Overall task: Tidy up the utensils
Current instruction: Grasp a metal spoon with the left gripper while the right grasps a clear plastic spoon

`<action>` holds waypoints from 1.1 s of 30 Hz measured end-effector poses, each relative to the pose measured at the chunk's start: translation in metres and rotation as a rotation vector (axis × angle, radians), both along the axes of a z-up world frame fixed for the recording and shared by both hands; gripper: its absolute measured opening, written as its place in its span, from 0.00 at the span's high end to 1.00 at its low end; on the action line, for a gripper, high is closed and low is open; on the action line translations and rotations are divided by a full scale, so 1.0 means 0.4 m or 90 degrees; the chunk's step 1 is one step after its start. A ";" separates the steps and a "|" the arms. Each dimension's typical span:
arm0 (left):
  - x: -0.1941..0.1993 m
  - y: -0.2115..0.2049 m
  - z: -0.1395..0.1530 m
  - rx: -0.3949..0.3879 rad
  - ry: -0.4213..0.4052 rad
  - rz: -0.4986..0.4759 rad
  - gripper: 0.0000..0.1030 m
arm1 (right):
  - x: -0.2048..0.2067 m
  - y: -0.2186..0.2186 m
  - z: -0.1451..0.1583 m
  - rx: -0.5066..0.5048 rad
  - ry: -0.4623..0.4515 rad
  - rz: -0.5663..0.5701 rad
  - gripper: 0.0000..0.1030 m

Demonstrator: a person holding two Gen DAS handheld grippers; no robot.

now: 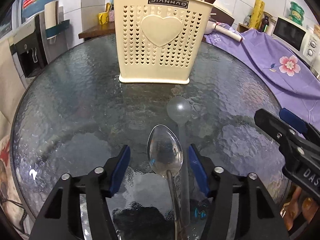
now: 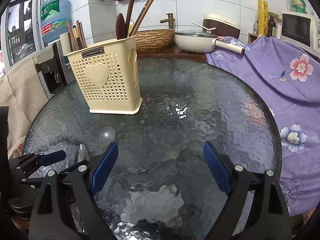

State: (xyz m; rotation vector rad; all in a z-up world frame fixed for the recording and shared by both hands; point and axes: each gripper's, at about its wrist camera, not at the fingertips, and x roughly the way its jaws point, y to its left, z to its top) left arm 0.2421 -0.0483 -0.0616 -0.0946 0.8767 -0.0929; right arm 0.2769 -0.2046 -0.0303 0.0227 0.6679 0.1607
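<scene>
A metal spoon (image 1: 165, 154) lies on the round glass table (image 1: 70, 100), bowl pointing away, with a translucent plastic spoon (image 1: 179, 109) beside it on the right. My left gripper (image 1: 159, 156) is open, its blue pads on either side of the metal spoon's bowl. A cream perforated utensil holder (image 1: 160, 40) stands upright behind, with wooden chopsticks and spoons in it. My right gripper (image 2: 160, 156) is open and empty over bare glass, right of the spoons. In the right wrist view the holder (image 2: 108, 82), plastic spoon (image 2: 107, 134), metal spoon (image 2: 82, 155) and left gripper (image 2: 53, 158) show at left.
A purple flowered cloth (image 2: 290, 92) covers something at the table's right edge. A white pan (image 2: 196, 41) and a woven basin (image 2: 156, 38) sit on a counter behind. A water dispenser (image 2: 52, 68) stands at far left, a microwave (image 2: 298, 28) at far right.
</scene>
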 end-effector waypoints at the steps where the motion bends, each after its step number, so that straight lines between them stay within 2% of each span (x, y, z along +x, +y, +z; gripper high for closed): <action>1: 0.001 -0.001 -0.002 -0.003 0.001 0.003 0.48 | 0.000 -0.004 -0.002 0.002 0.001 0.001 0.17; 12: 0.010 -0.016 -0.004 0.004 0.005 0.015 0.64 | 0.009 -0.014 -0.020 0.008 0.020 0.008 0.17; 22: 0.007 0.009 0.014 0.021 -0.010 0.015 0.64 | 0.030 0.006 -0.030 0.024 0.041 0.028 0.17; 29: 0.017 0.118 0.011 0.006 -0.004 0.054 0.64 | 0.070 0.088 -0.042 0.043 0.084 0.071 0.17; 33: 0.023 0.169 0.013 -0.012 -0.004 0.073 0.64 | 0.102 0.163 -0.065 0.022 0.117 0.096 0.19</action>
